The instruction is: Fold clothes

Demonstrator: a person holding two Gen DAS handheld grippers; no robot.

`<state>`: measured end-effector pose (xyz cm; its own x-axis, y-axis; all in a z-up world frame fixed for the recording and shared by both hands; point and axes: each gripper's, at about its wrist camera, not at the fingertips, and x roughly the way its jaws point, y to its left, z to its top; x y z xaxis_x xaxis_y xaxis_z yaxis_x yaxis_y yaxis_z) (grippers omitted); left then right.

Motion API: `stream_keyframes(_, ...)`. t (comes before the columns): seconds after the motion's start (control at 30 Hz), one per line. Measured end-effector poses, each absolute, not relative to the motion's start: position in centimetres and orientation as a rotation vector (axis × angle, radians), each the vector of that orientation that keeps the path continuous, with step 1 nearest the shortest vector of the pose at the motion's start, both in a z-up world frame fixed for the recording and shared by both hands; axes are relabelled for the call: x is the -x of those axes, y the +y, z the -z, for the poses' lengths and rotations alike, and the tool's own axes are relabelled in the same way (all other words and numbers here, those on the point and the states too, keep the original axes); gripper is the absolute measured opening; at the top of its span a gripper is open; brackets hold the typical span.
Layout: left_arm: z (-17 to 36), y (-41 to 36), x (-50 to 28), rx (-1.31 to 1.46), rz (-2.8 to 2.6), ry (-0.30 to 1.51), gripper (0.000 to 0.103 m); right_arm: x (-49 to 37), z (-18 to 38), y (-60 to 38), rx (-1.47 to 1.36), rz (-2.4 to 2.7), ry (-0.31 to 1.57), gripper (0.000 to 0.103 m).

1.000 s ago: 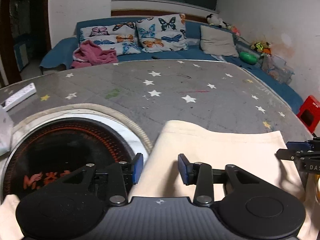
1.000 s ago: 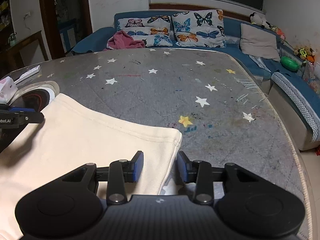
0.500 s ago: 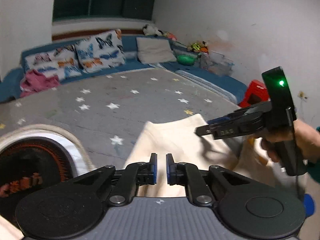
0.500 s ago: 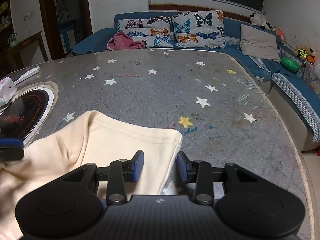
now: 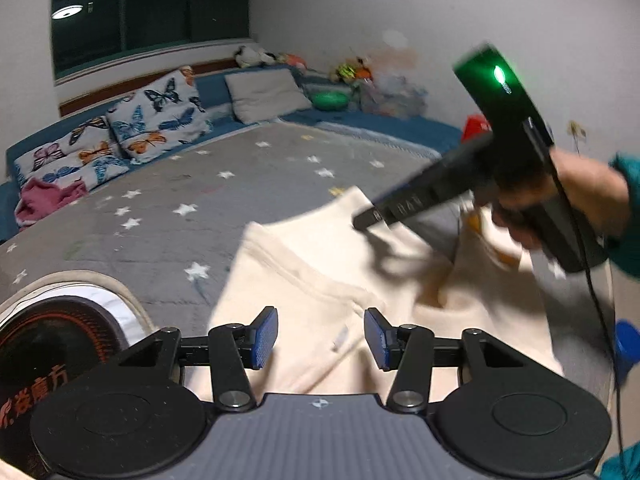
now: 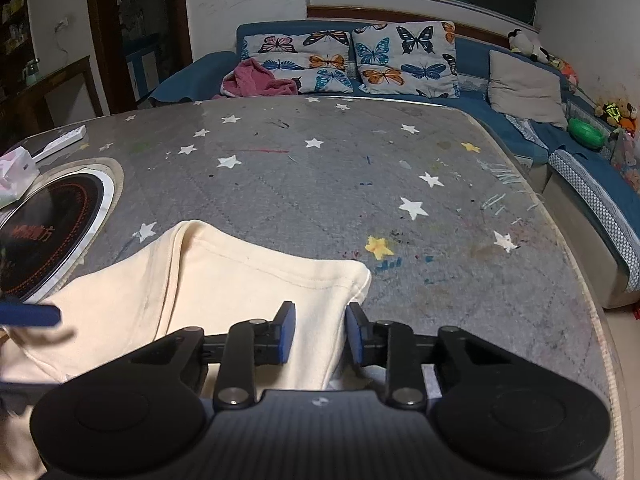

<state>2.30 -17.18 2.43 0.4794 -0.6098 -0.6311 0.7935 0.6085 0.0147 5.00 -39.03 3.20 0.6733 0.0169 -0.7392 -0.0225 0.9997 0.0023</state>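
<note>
- Left gripper (image 5: 320, 338): jaws opening, nothing pinched, cream garment (image 5: 320, 280) lying slack between them.
- Right gripper (image 6: 320, 332): jaws closing over the garment's hem corner, pads not yet pressing.
- Garment lies beside the round cooktop (image 6: 48, 220) on the star-patterned table (image 6: 320, 184).
- Best to pinch the corner firmly before lifting.

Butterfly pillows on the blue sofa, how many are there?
2. The left butterfly-print pillow leans beside the pink cloth; the right butterfly-print pillow stands next to it. More could hide outside the view.
</note>
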Motion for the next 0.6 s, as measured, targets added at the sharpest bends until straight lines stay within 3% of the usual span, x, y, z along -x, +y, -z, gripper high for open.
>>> stream_keyframes(0.13,-1.5,-18.0,-1.6,-0.382,0.883,0.631,0.037,-5.3,-3.2,-38.9,0.01,-0.019,0.834,0.025)
stream_keyframes(0.17,-1.4,-18.0,-1.5,-0.388,0.883,0.628,0.03,-5.3,-3.2,-39.0,0.007,-0.016,0.833,0.024)
stream_keyframes(0.2,-1.3,-18.0,-1.5,-0.393,0.881,0.625,0.015,-5.4,-3.2,-39.0,0.006,-0.014,0.833,0.022)
stream_keyframes(0.27,-1.3,-17.8,-1.6,-0.388,0.866,0.62,0.006,-5.5,-3.2,-39.0,0.009,-0.013,0.834,0.014)
stream_keyframes(0.37,-2.0,-16.7,-2.9,-0.319,0.796,0.619,0.006,-5.7,-3.3,-38.9,0.004,-0.011,0.83,0.007)
stream_keyframes(0.6,-4.8,-11.4,-8.4,-0.094,0.544,0.622,0.005,-7.1,-4.0,-38.3,-0.003,-0.008,0.801,0.004)
